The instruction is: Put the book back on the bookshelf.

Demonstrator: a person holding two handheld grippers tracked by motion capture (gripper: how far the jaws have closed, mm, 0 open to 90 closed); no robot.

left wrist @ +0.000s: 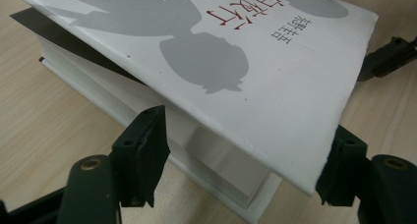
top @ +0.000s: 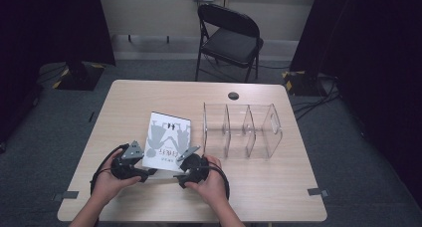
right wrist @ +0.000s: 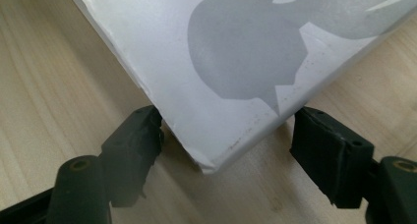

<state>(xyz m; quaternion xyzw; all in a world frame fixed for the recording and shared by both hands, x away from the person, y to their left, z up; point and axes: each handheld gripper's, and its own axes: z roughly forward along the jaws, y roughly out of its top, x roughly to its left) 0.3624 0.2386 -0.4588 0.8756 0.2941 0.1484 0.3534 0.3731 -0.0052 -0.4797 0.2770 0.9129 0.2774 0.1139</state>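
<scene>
Together we held both grippers at the near edge of the white hardcover book with grey silhouettes on its cover (top: 166, 140), which lay flat on the light wooden table (top: 149, 95) just left of the clear plastic divided rack (top: 244, 131). Our left gripper (left wrist: 241, 155) stood partly open around the book's corner, its cover lifted. Our right gripper (right wrist: 226, 145) was open around another corner, the pads seemingly not pressing.

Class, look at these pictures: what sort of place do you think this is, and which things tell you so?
Probably a recording studio or lab rather than a home: dark curtains hang at both sides, a lone folding chair stands behind one bare wooden table, and cables trail over the grey carpet.
</scene>
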